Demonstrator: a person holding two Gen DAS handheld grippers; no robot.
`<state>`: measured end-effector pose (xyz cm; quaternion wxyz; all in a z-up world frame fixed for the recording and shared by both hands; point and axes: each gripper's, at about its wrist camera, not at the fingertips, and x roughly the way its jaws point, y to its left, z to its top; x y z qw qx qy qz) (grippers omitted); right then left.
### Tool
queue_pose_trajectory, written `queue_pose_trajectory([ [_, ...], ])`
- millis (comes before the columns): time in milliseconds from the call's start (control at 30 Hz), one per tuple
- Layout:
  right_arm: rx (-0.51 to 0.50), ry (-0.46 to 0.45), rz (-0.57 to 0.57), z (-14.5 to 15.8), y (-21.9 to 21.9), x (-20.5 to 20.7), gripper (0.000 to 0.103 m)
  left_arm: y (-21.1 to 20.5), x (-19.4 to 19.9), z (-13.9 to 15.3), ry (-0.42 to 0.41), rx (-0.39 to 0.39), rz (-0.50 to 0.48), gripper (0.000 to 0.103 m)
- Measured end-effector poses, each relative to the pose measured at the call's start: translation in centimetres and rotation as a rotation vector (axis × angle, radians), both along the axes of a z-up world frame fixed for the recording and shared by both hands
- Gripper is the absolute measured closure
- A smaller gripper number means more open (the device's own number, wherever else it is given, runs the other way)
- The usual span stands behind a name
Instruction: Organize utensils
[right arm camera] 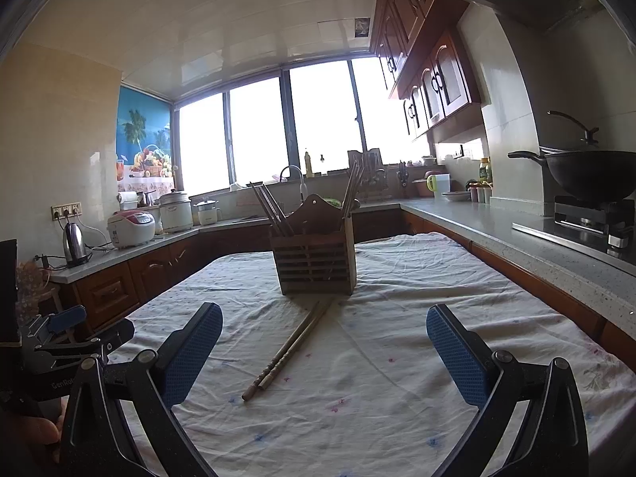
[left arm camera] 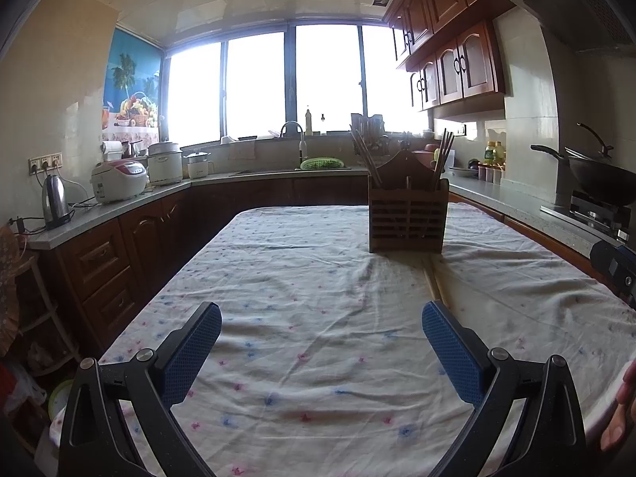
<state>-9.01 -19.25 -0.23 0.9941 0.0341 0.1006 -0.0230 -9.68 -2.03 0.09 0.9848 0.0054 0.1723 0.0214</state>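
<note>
A brown slatted wooden utensil holder stands upright on the cloth-covered table, with several chopsticks sticking up from both end compartments. It also shows in the right wrist view. A pair of light wooden chopsticks lies flat on the cloth in front of the holder; in the left wrist view only a short part of the pair shows beside my right finger. My left gripper is open and empty above the cloth. My right gripper is open and empty, with the loose chopsticks between and ahead of its fingers.
Kitchen counters run around the table: a kettle and rice cookers at left, a sink at the back, a wok on a stove at right. The other gripper is at the left edge.
</note>
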Motion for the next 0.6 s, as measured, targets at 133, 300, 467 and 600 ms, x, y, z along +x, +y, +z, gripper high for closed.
queue_pose_trajectory([
  [133, 0.002, -0.006, 0.005, 0.23, -0.02, -0.12, 0.0, -0.18, -0.08, -0.03, 0.001, 0.0, -0.003, 0.001],
  [300, 0.001, -0.007, 0.01, 0.27, 0.13, -0.13, 0.0, -0.23, -0.04, -0.02, 0.004, -0.001, -0.003, 0.001],
  [467, 0.005, -0.005, 0.01, 0.26, 0.37, -0.12, 0.0, -0.38, 0.08, 0.03, 0.008, -0.002, -0.004, 0.001],
  [600, 0.009, -0.004, 0.012, 0.32, 0.41, -0.05, 0.0, -0.44, 0.11, 0.04, 0.008, -0.003, -0.004, 0.001],
])
